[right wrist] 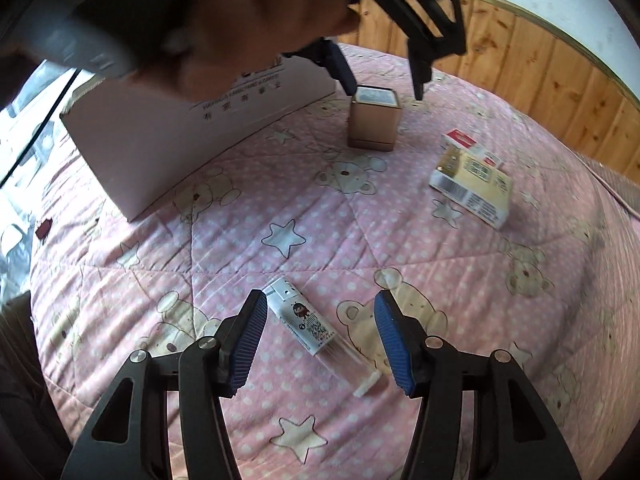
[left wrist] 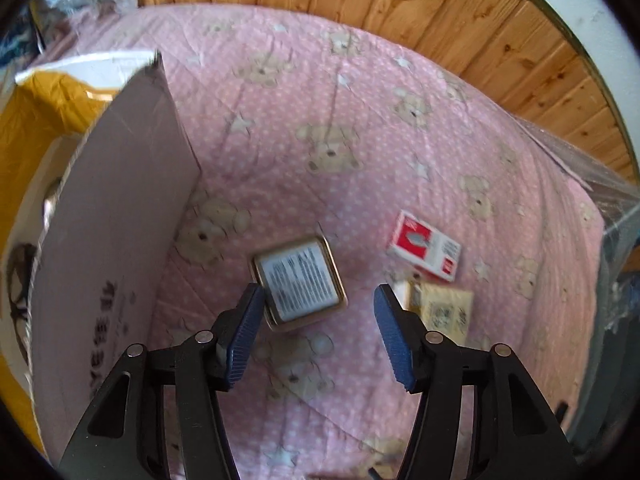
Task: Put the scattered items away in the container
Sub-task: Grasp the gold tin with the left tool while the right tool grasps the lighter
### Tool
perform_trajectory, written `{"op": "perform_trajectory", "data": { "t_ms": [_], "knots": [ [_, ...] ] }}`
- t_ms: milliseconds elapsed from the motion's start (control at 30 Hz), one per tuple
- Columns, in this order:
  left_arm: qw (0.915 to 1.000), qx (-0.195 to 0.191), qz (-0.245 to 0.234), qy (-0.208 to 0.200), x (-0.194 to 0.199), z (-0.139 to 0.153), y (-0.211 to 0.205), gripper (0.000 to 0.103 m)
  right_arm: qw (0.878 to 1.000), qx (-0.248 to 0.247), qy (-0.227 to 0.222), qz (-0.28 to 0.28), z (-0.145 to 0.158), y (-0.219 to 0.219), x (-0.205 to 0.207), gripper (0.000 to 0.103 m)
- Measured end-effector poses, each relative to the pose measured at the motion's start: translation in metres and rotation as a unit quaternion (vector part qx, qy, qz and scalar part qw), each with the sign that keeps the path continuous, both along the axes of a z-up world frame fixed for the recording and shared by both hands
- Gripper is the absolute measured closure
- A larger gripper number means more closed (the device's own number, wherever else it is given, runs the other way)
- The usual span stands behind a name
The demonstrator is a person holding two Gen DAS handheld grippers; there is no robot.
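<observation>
While both tongs gape empty: gold box (left wrist: 298,282) upright on bed (left wrist: 360,140) beside the container (left wrist: 120,208), under left tongs (left wrist: 318,292), nearer its left pad; white tube (right wrist: 308,324) slants between right tongs (right wrist: 320,304).

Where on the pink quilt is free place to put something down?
Free: the wide quilt patch between cardboard box, gold tin and white tube. Crowded: around the cream packet and red-white packet, which touch.
</observation>
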State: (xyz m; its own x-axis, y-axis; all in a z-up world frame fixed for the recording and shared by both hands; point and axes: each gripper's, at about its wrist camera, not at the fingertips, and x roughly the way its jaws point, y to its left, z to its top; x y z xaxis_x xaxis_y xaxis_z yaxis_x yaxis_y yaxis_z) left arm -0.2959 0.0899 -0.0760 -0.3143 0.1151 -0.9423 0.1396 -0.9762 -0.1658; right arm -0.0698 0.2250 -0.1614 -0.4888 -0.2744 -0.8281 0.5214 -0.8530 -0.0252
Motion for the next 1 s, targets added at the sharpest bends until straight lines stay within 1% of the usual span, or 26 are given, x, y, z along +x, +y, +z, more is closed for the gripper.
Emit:
{"op": "perform_trajectory", "data": {
  "t_ms": [67, 100, 200, 267, 333, 367, 400, 500, 833, 1000],
  "knots": [
    [0.9998, 0.001, 0.012, -0.015, -0.007, -0.009, -0.003, 0.043, 1.000, 0.011, -0.006, 0.006, -0.006, -0.001, -0.004, 0.047],
    [0.9995, 0.004, 0.021, -0.024, -0.008, -0.014, -0.006, 0.043, 1.000, 0.013, -0.012, 0.011, -0.008, -0.002, -0.005, 0.050],
    [0.9988, 0.010, 0.029, -0.038, -0.011, -0.027, -0.012, 0.042, 1.000, 0.005, -0.016, 0.017, -0.011, 0.000, -0.006, 0.055],
    [0.9985, 0.011, 0.033, -0.043, -0.012, -0.034, -0.013, 0.042, 1.000, 0.001, -0.015, 0.017, -0.011, 0.002, -0.006, 0.064],
    [0.9986, 0.014, 0.029, -0.042, -0.011, -0.039, -0.016, 0.042, 1.000, -0.002, -0.014, 0.013, -0.011, 0.005, -0.007, 0.076],
    [0.9988, 0.011, 0.026, -0.040, -0.010, -0.042, -0.016, 0.044, 1.000, -0.004, -0.014, 0.010, -0.011, 0.007, -0.008, 0.078],
    [0.9990, 0.007, 0.024, -0.037, -0.010, -0.043, -0.017, 0.048, 1.000, -0.008, -0.015, 0.006, -0.011, 0.009, -0.009, 0.082],
    [0.9996, 0.000, 0.019, -0.023, -0.005, -0.043, -0.020, 0.051, 0.999, -0.025, -0.020, -0.003, -0.012, 0.015, -0.010, 0.082],
    [0.9996, -0.026, -0.001, -0.009, 0.014, -0.034, -0.019, 0.052, 0.997, -0.060, -0.039, -0.030, -0.012, 0.022, -0.011, 0.082],
    [0.9992, -0.035, -0.018, 0.011, 0.025, -0.022, -0.015, 0.052, 0.996, -0.066, -0.041, -0.040, -0.006, 0.020, -0.006, 0.082]
  ]
}}
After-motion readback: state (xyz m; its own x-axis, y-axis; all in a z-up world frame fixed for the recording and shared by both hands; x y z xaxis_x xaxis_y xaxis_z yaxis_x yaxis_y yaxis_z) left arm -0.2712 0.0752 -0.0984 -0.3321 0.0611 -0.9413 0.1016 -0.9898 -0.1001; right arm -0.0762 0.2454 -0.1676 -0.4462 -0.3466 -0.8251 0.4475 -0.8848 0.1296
